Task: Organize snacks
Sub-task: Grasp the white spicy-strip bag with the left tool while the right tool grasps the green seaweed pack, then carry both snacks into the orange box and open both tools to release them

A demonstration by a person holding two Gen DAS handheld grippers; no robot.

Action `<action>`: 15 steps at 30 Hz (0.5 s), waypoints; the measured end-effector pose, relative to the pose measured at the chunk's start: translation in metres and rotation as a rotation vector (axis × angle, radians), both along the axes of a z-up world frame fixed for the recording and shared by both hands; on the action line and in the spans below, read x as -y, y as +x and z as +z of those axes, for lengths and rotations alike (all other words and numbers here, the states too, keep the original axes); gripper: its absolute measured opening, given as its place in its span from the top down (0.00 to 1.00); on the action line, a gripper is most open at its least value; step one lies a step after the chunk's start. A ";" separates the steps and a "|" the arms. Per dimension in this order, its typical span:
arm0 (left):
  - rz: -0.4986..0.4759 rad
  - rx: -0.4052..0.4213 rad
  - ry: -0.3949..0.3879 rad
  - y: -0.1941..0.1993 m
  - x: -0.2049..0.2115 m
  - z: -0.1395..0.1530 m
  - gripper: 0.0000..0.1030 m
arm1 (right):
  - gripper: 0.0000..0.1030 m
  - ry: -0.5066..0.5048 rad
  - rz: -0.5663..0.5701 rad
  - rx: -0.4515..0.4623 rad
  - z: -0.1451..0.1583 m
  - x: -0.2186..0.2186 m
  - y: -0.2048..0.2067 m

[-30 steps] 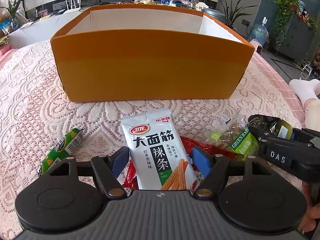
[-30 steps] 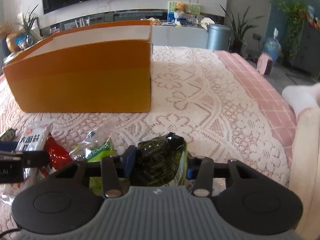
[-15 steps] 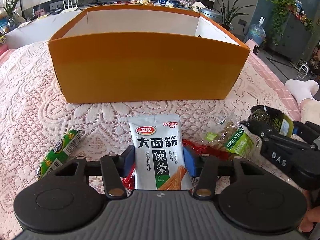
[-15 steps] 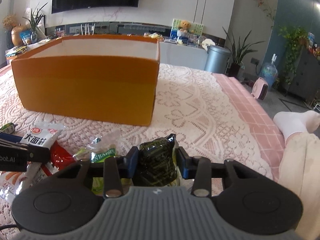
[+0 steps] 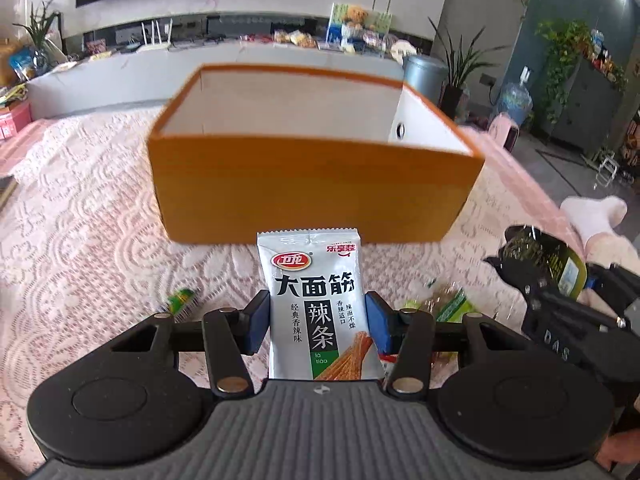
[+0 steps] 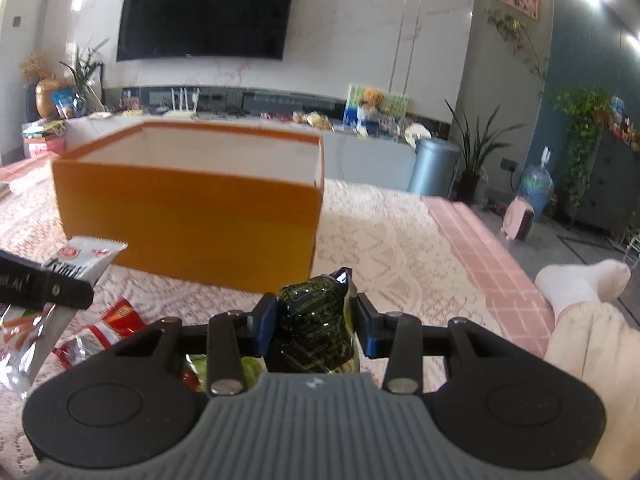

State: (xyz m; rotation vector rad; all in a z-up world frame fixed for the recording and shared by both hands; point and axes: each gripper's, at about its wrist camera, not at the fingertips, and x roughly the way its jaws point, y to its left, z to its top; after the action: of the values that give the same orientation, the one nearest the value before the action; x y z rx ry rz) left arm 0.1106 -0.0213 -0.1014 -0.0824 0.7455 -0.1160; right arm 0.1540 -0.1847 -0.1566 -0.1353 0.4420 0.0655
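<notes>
On the lace-covered counter, an open orange box with white inner walls stands behind the loose snacks. Left gripper: blue pads clamped on both sides of a white packet, upright, clear of the lace; bold black Chinese lettering, red oval logo, dark green panel, orange sticks pictured at bottom. Its jaws have just been closing on that packet. Right gripper: clenched on a crinkled dark green glossy pouch. Below lie a red wrapper, a small green sausage stick and a clear bag with a green label.
</notes>
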 end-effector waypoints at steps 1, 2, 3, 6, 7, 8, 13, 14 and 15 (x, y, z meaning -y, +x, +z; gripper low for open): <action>0.003 0.013 0.000 -0.002 -0.001 0.005 0.45 | 0.62 0.002 0.008 0.010 0.003 -0.001 -0.004; 0.005 0.026 0.000 -0.005 -0.002 0.010 0.45 | 0.62 0.005 0.016 0.017 0.006 -0.002 -0.008; 0.008 0.037 0.001 -0.006 -0.003 0.013 0.45 | 0.62 0.009 0.023 0.024 0.009 -0.002 -0.011; 0.026 0.071 0.001 -0.010 -0.007 0.025 0.45 | 0.62 0.025 0.050 0.051 0.020 -0.005 -0.021; 0.034 0.080 0.000 -0.011 -0.009 0.028 0.45 | 0.62 0.028 0.058 0.061 0.023 -0.006 -0.024; 0.041 0.088 -0.003 -0.012 -0.011 0.032 0.45 | 0.62 0.033 0.067 0.069 0.027 -0.007 -0.026; 0.066 0.121 -0.014 -0.013 -0.021 0.047 0.45 | 0.62 0.047 0.127 0.100 0.046 -0.016 -0.036; 0.071 0.127 -0.017 -0.012 -0.023 0.050 0.45 | 0.62 0.046 0.139 0.104 0.050 -0.018 -0.037; 0.074 0.132 -0.021 -0.011 -0.025 0.053 0.45 | 0.62 0.042 0.150 0.111 0.054 -0.021 -0.036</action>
State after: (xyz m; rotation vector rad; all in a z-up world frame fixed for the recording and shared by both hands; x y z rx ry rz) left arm 0.0994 0.0037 -0.0485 -0.1214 0.6092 -0.0584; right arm 0.1181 -0.1641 -0.1028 -0.1297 0.3193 0.2138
